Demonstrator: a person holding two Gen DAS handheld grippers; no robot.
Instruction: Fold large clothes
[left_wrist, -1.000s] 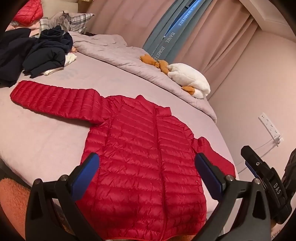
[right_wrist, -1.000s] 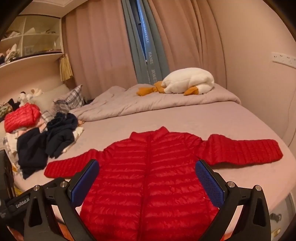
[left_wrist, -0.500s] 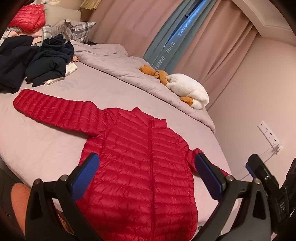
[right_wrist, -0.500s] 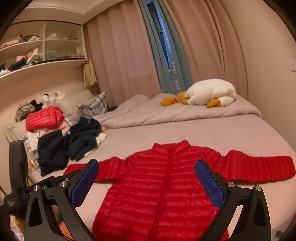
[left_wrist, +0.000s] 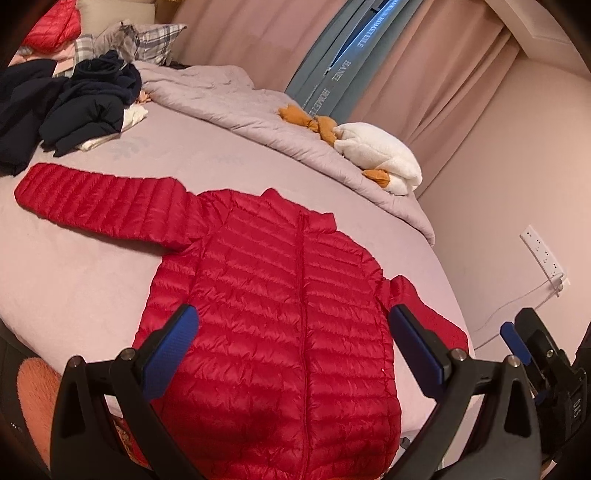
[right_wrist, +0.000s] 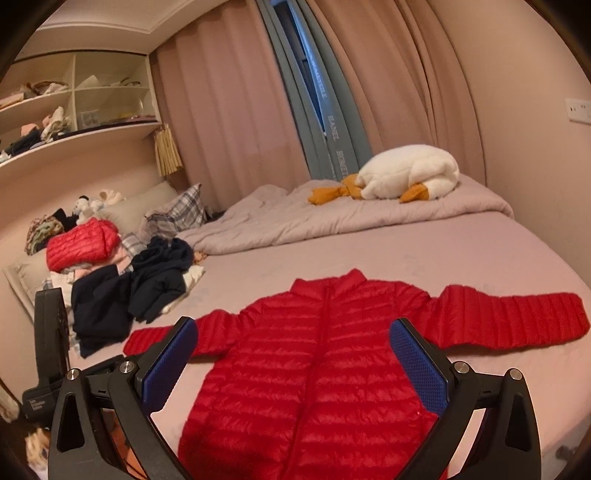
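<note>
Overall, the red jacket (left_wrist: 280, 317) lay flat and zipped on the bed (left_wrist: 74, 280), straight ahead of both grippers, with its collar pointing away from them. Its hem ran under the gripper bodies and out of the bottom of both views, so the lower edge could not be seen.

From the left gripper (left_wrist: 295, 347), whose fingers stood spread wide and held nothing, one sleeve stretched far out to the left, while the other, to the right, was partly hidden behind the right finger. Beyond that finger, at the right edge, part of the right gripper (left_wrist: 532, 354) showed, cut off by the frame.

The right gripper (right_wrist: 295, 360) was likewise spread wide and empty above the jacket's lower half. Far to its left, a heap of dark clothes (right_wrist: 129, 291) sat near the sleeve end, with a second red jacket (right_wrist: 83, 243) bundled behind it; the things on the shelves (right_wrist: 74, 110) above were too small to make out. Ahead lay a rumpled blanket (right_wrist: 332, 218), and on it, to the right, a white plush goose (right_wrist: 406, 173) before the curtains (right_wrist: 240, 92).
</note>
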